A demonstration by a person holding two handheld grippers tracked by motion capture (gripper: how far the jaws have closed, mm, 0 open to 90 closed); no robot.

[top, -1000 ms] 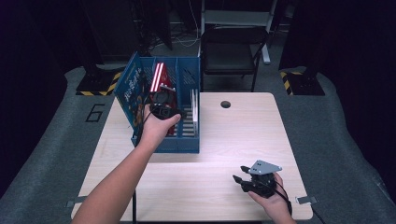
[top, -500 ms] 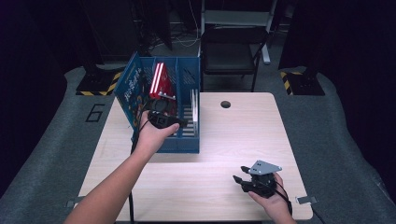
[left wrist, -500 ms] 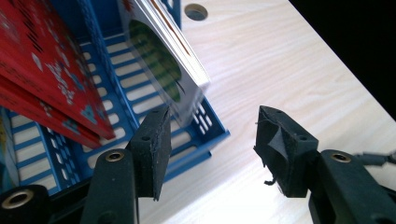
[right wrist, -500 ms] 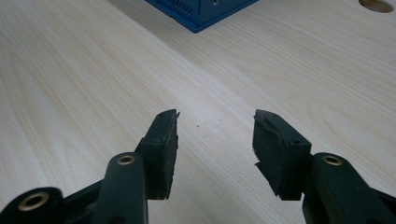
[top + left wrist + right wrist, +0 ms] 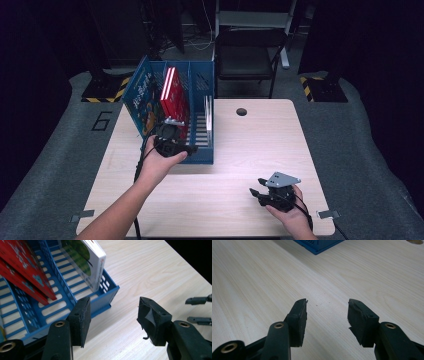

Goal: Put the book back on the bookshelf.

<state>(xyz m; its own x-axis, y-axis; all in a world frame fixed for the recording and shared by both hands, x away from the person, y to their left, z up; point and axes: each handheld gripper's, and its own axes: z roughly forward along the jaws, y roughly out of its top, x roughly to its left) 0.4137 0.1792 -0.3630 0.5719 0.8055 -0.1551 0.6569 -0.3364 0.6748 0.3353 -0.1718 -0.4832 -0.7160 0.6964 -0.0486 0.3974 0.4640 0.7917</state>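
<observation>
The left hand-held gripper [image 5: 172, 142] has drawn back from the red flat book [image 5: 173, 95] standing in the blue slotted plastic rack [image 5: 202, 150], jaws just opening, empty. The right hand-held gripper [image 5: 260, 192] rests released on the pale wooden surface [image 5: 260, 140].

Black folding chair [image 5: 243, 55] beyond the wooden table [image 5: 260, 145], well apart.

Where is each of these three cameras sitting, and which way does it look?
High view: above the person's side, looking forward and down at the table, blue rack, both forearms and claws.
Left claw view: rides the left claw, looking along its open jaws at the rack's corner, red books and a white book.
Right claw view: rides the right claw, facing bare tabletop past its open jaws.
Shared: the rack's corner appears in both claw views.
</observation>
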